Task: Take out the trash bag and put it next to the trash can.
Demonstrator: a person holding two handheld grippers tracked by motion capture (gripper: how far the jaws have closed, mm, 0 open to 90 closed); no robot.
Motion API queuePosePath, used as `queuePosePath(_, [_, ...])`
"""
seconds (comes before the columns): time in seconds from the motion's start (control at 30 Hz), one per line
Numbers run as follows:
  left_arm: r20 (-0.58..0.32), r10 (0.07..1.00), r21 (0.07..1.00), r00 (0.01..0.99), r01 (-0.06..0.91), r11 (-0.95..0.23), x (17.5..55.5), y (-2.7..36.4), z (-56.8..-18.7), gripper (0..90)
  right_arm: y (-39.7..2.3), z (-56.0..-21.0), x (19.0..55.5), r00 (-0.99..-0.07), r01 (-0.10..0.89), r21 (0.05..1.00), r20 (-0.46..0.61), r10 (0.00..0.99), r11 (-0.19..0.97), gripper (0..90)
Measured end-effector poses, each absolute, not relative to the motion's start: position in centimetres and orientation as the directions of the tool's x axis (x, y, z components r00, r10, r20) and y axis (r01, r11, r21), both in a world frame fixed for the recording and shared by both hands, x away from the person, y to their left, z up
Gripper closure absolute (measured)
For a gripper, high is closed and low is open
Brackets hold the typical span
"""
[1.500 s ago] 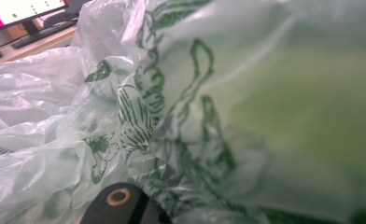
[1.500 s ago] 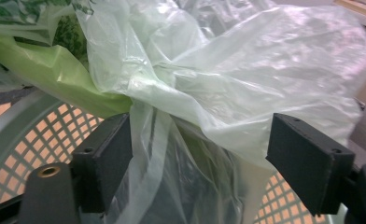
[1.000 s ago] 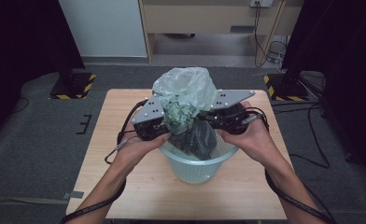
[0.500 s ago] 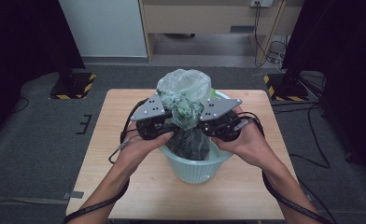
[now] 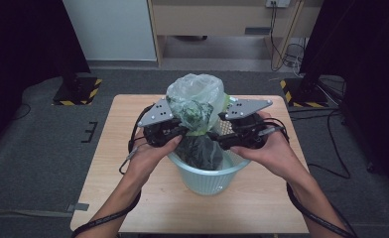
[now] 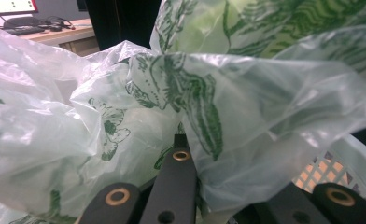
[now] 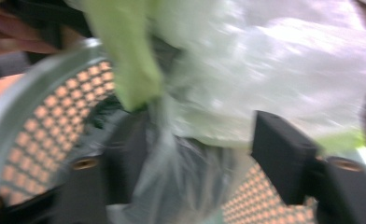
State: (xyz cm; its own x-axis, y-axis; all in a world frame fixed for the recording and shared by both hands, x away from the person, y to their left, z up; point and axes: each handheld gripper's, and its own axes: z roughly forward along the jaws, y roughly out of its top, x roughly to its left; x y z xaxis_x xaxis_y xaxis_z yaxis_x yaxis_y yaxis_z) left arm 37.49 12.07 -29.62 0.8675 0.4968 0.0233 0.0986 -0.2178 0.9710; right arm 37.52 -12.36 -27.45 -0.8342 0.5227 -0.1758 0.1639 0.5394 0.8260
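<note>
A translucent plastic bag (image 5: 195,96) with green leaf print rises bunched out of a pale blue lattice basket (image 5: 207,171) at the middle of the wooden table (image 5: 123,129). My left gripper (image 5: 182,133) is at the bag's left side and shut on a fold of the bag (image 6: 228,107), which drapes over its tips (image 6: 186,158). My right gripper (image 5: 215,136) sits at the bag's right side. Its jaws have just been opening and stand apart (image 7: 200,140), with a twisted strand of the bag (image 7: 274,60) loose between them. Below them is the basket's wall (image 7: 45,121).
Dark contents fill the bag's lower part inside the basket. Bare tabletop lies around the basket on every side. Black stands with yellow-striped bases (image 5: 76,89) and cables (image 5: 331,124) are on the floor beyond the table.
Both grippers have drawn in toward each other, gathering the bag's top into a narrower bunch. The right gripper's jaws have come apart from the bag.
</note>
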Motion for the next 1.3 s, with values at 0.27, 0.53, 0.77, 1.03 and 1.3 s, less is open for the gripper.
queuePosePath(0.27, [0.047,0.511,0.976,0.858,0.069,-0.207,37.4,12.1,-29.0,88.5,-14.3,-27.6,38.1,-0.782,0.261,0.849,-0.094,0.617,0.46,5.8])
queuePosePath(0.53, [0.06,0.528,0.984,0.847,0.037,-0.172,37.7,12.1,-28.3,88.5,-16.8,-27.8,39.0,-0.743,0.319,0.874,-0.01,0.67,0.366,4.0])
queuePosePath(0.77, [0.085,0.549,0.984,0.832,0.018,-0.179,38.0,11.8,-27.4,88.5,-18.4,-28.0,39.3,-0.709,0.349,0.877,0.017,0.705,0.331,3.8])
queuePosePath(1.03, [0.082,0.562,0.986,0.823,0.015,-0.167,38.4,11.9,-26.8,88.5,-19.6,-28.4,39.3,-0.686,0.361,0.882,0.029,0.727,0.305,2.8])
queuePosePath(1.3, [0.068,0.592,0.992,0.803,0.007,-0.124,38.5,12.9,-25.7,88.6,-20.9,-28.8,39.5,-0.666,0.375,0.889,0.06,0.743,0.264,2.9])
